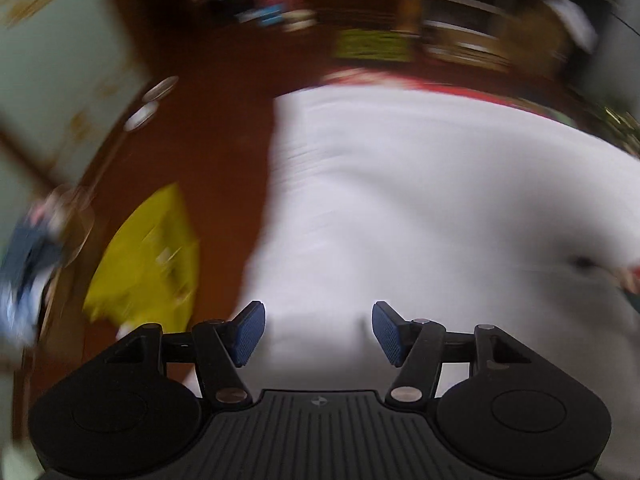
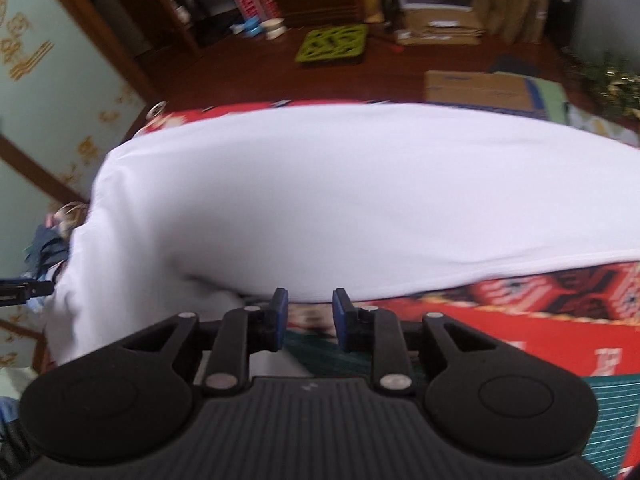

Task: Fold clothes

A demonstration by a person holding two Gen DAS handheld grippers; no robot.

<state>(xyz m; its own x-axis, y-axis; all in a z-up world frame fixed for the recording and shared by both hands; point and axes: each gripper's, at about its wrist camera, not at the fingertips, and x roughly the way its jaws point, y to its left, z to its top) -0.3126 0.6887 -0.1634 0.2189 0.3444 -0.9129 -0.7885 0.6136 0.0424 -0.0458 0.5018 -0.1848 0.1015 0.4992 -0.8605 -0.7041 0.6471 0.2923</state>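
The white garment (image 2: pixel 340 200) lay spread, seemingly unfolded; left gripper (image 1: pixel 318 330) jaws stood wide, right gripper (image 2: pixel 306 316) jaws narrow, both empty.

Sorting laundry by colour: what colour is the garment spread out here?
Plain white garment, clearest in the right wrist view, lying on a red patterned cover.
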